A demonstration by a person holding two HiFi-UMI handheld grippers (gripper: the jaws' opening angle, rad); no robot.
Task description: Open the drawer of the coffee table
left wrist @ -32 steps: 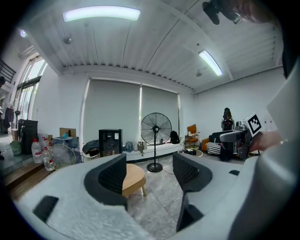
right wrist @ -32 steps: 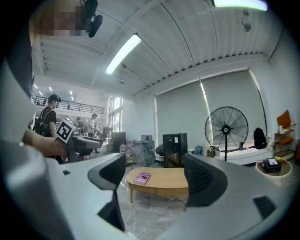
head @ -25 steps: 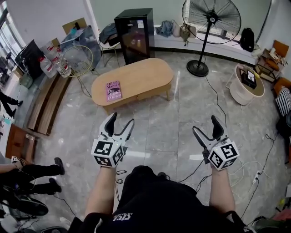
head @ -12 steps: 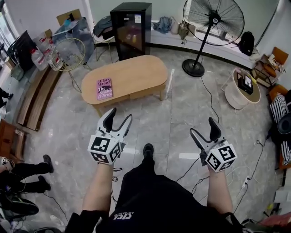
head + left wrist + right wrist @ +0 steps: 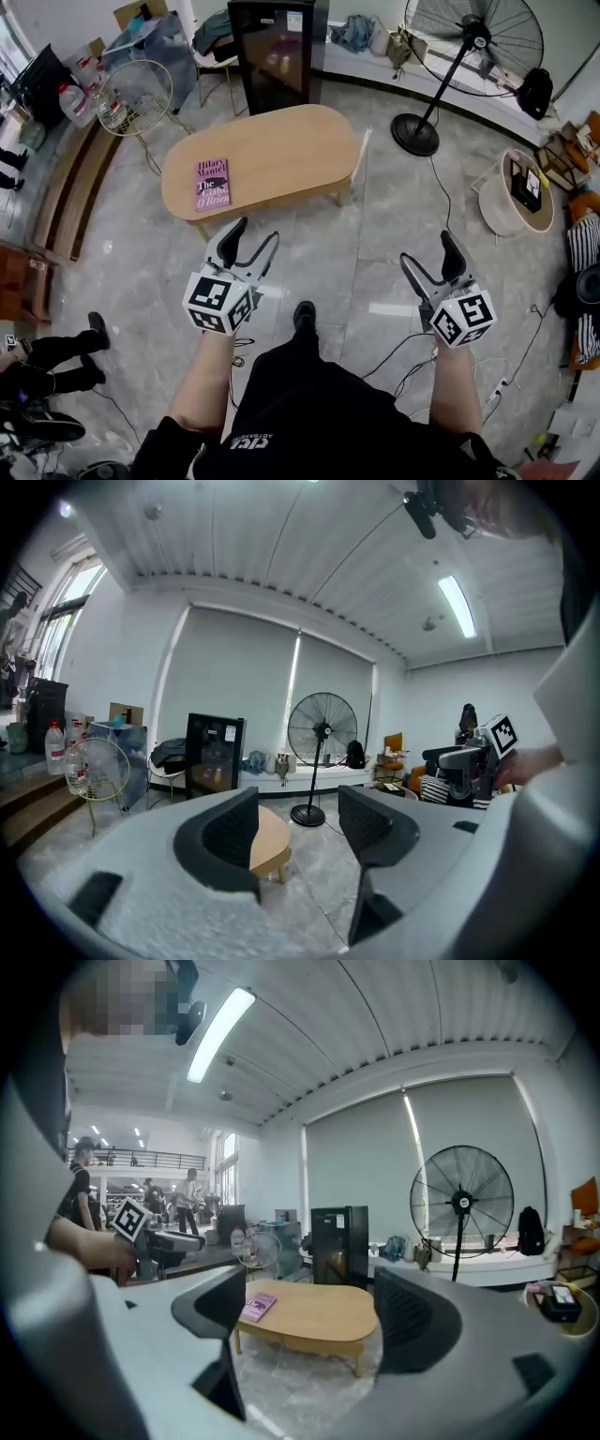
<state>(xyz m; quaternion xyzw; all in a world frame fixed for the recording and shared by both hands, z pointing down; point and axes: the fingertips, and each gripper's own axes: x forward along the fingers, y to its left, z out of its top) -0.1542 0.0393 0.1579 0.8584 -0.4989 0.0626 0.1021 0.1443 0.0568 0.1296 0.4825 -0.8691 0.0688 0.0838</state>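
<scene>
The left gripper's [image 5: 253,236] fingers are spread with nothing between them, having just closed a little; the right gripper's [image 5: 428,253] fingers are spread and empty too; both hang well short of the desk [image 5: 281,150], which stands ahead on the floor with a pink book [image 5: 212,183] near its left end; I cannot pick out the drawer's handle from here; reaching in blind, I risk clipping the edge or shoving the desk; the cables [image 5: 412,342] underfoot could snag.

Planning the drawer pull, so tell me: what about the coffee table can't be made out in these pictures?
Light wooden oval coffee table: drawer front and handle, head view, foreshortened by the steep downward look.
Same, right gripper view: too small to show a seam.
Pink book: small print too small, every view.
</scene>
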